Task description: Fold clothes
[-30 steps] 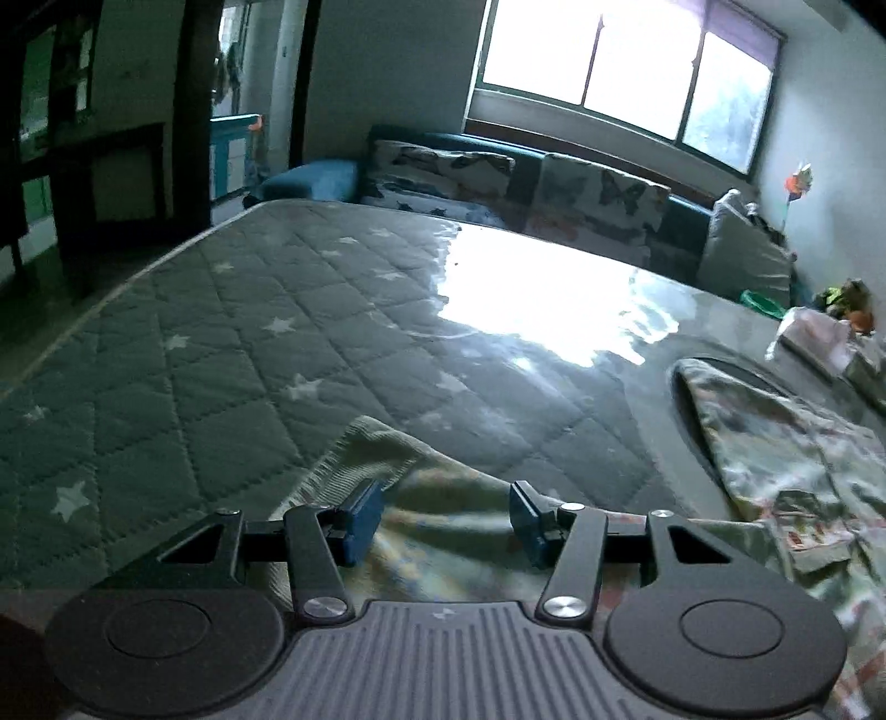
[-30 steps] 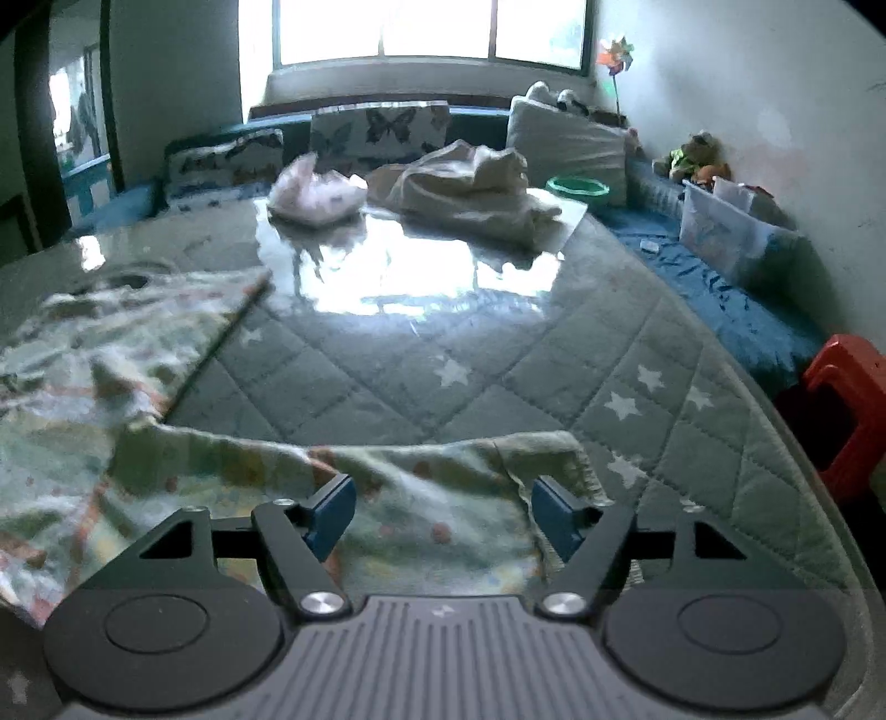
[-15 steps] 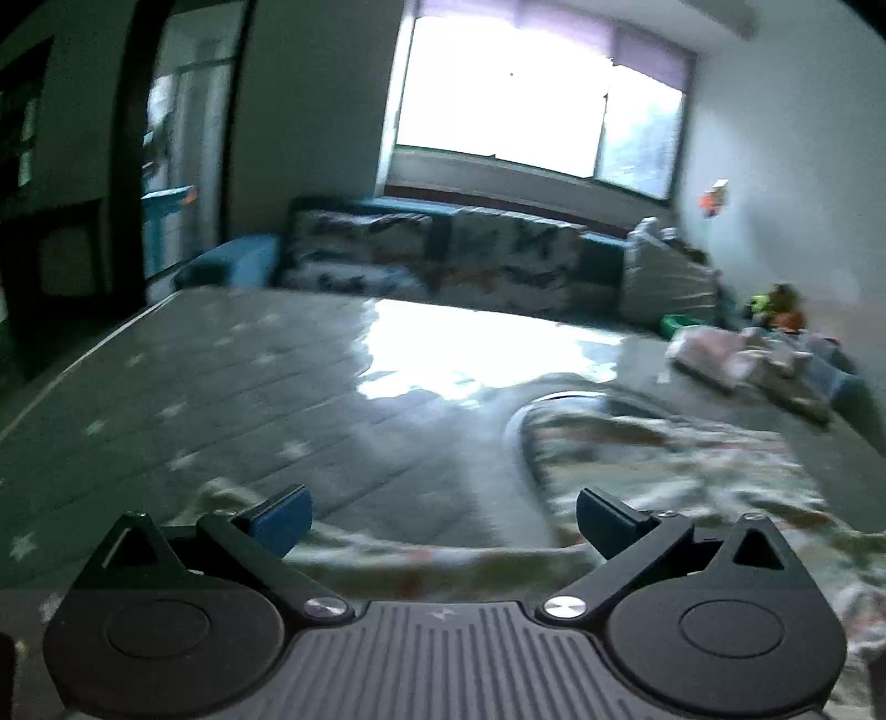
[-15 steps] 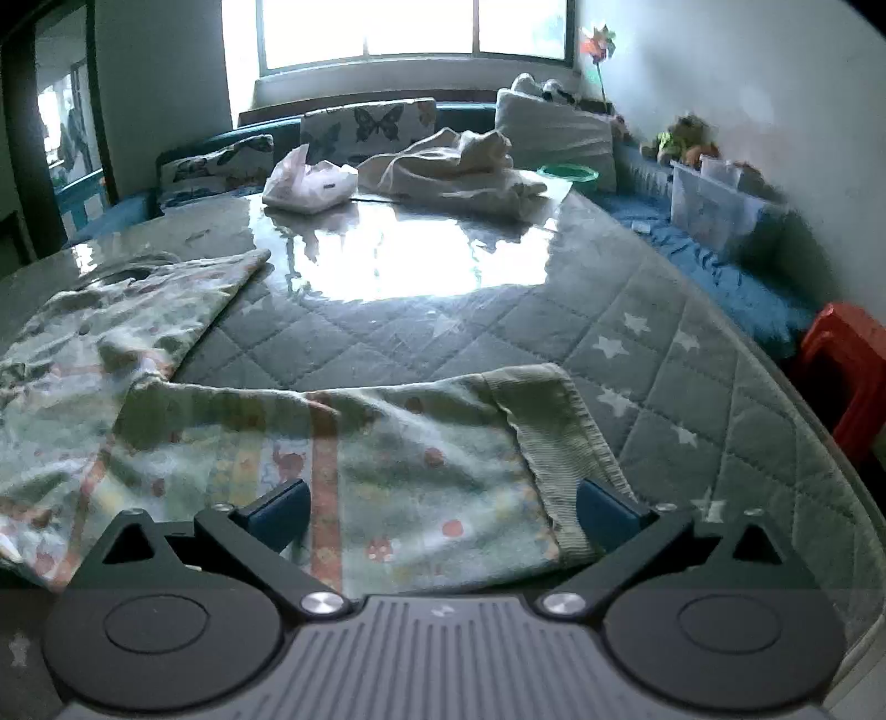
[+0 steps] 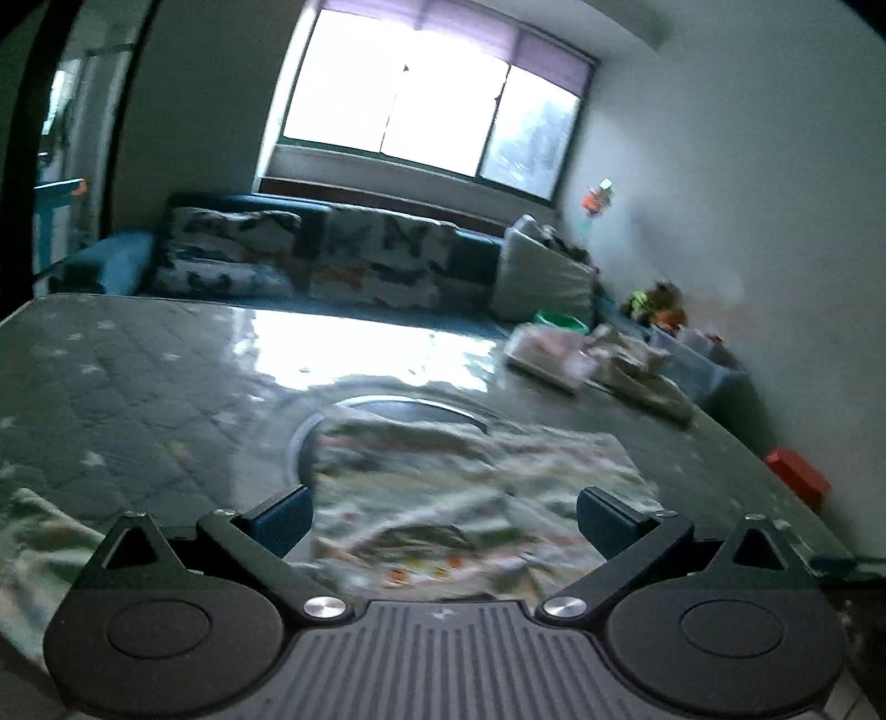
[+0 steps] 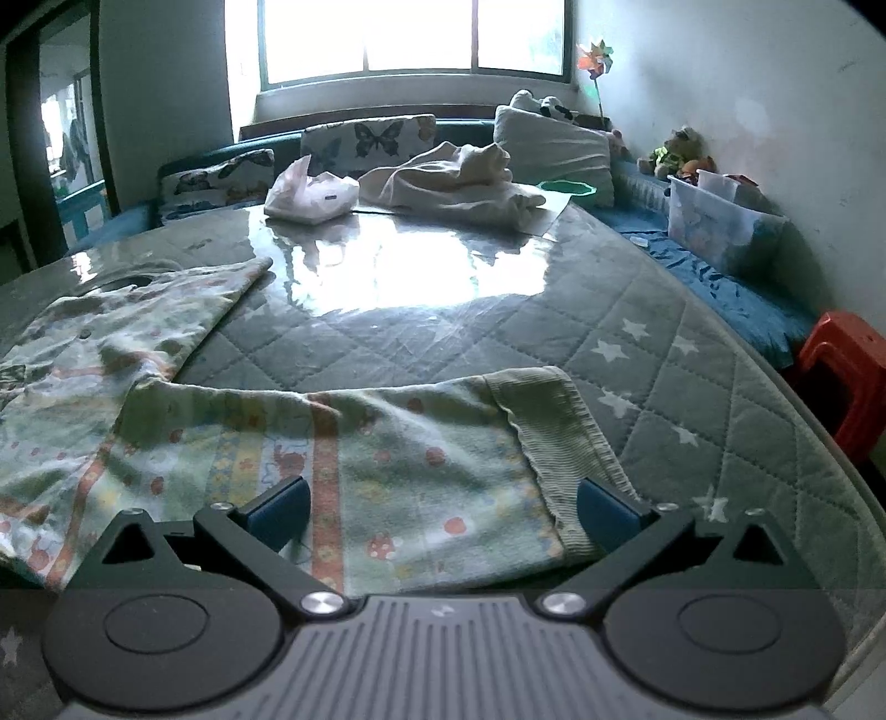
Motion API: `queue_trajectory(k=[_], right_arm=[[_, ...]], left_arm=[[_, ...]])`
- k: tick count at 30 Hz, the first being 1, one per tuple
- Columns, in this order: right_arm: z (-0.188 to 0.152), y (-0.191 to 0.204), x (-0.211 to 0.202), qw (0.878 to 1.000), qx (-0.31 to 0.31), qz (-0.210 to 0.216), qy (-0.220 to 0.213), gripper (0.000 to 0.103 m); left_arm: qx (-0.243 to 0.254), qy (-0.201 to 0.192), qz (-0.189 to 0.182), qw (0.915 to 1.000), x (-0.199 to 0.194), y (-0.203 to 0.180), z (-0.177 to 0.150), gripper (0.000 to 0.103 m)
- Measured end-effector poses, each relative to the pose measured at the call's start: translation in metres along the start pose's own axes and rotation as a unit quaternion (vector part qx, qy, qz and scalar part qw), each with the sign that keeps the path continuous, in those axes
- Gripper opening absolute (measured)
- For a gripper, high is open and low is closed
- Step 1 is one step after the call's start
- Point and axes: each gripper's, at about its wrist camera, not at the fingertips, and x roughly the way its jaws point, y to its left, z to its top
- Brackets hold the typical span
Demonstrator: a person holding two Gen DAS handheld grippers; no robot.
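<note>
While both claws stand spread wide with nothing between their pads, the left gripper (image 5: 443, 518) tilts gently down over the table (image 6: 720, 399), and the right gripper (image 6: 443, 512) points more steeply down at the near edge. No hand shows in either view.

The patterned garment (image 6: 387, 443) lies spread flat along the table's near edge, pale green with orange stripes, small red figures and a ribbed green cuff (image 6: 559, 443) at its right end. The right gripper's blue pads sit just above this sleeve, one on either side of it and clear of the cloth. The body of the garment runs off toward the near left corner, wrinkled. In the left wrist view it is blurred, lying ahead between the open fingers.

The table carries a quilted grey cover with white stars under a glossy clear sheet. At its far edge lie a crumpled white cloth (image 6: 459, 183) and, just beside it, a white plastic bag (image 6: 310, 194). Behind them stand butterfly-print cushions (image 6: 382, 138) under the window (image 6: 415, 33). A red stool (image 6: 847, 376) stands off the table's right edge, near a clear storage box (image 6: 714, 227).
</note>
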Motion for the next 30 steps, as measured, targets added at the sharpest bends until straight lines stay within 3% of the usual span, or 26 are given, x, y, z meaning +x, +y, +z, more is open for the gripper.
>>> queue_trajectory(k=[14,24,30], right_arm=[[-0.004,-0.012,-0.014,0.998,0.043,0.01,-0.035,0.103],[-0.003,-0.041,-0.026,0.996,0.07,-0.03,-0.037,0.102],[-0.006,-0.051,-0.022,0.996,0.087,-0.022,-0.022,0.084]], left_arm=[[0.074,0.052,-0.062,0.994,0.036,-0.086,-0.021,0.103],[0.113,0.089,-0.088,0.9857,0.054,-0.128,-0.036,0.103],[0.119,0.11,-0.088,0.9828,0.063,-0.139,-0.041,0.103]])
